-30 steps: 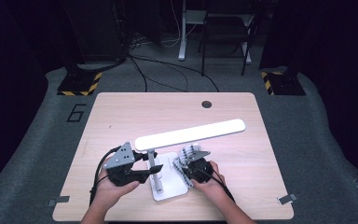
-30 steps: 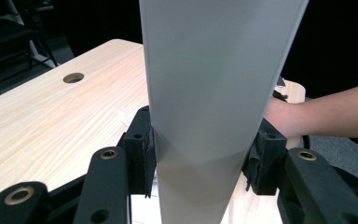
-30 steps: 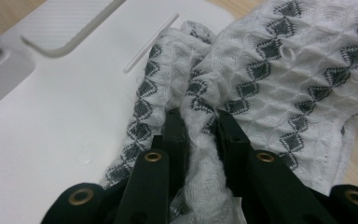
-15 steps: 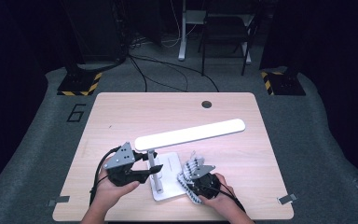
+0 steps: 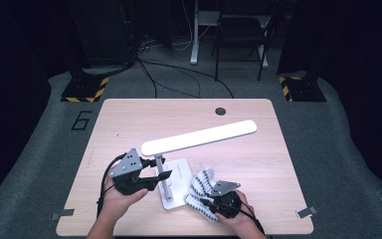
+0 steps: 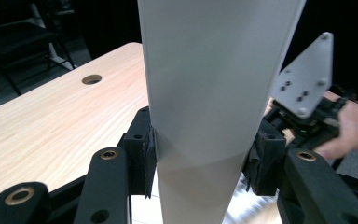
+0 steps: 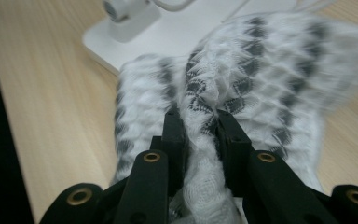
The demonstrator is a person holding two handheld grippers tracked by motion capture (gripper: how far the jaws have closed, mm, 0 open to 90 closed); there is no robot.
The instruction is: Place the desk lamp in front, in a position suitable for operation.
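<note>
A white desk lamp stands near the table's front, with a long light bar [image 5: 199,137], a flat base [image 5: 179,172] and an upright post [image 6: 205,93]. My left gripper [image 5: 162,174] is shut on that post, its pads [image 6: 145,158] pressing it from both sides. A white cloth with a grey diamond pattern [image 5: 200,185] lies bunched just right of the base. My right gripper [image 5: 208,203] is shut on a fold of the cloth [image 7: 261,60], and the base [image 7: 177,32] lies beyond it. The right gripper's grey plate [image 6: 307,79] stands behind the post.
The wooden table [image 5: 129,124] has a round cable hole [image 5: 221,111] at the back. Its near edge lies close under both hands. On the floor beyond are cables, a chair [image 5: 238,30] and two black-and-yellow striped blocks [image 5: 84,89].
My right gripper has pulled back toward the near edge of the table, dragging the cloth along off the lamp base. The left gripper and the lamp have stayed put.
</note>
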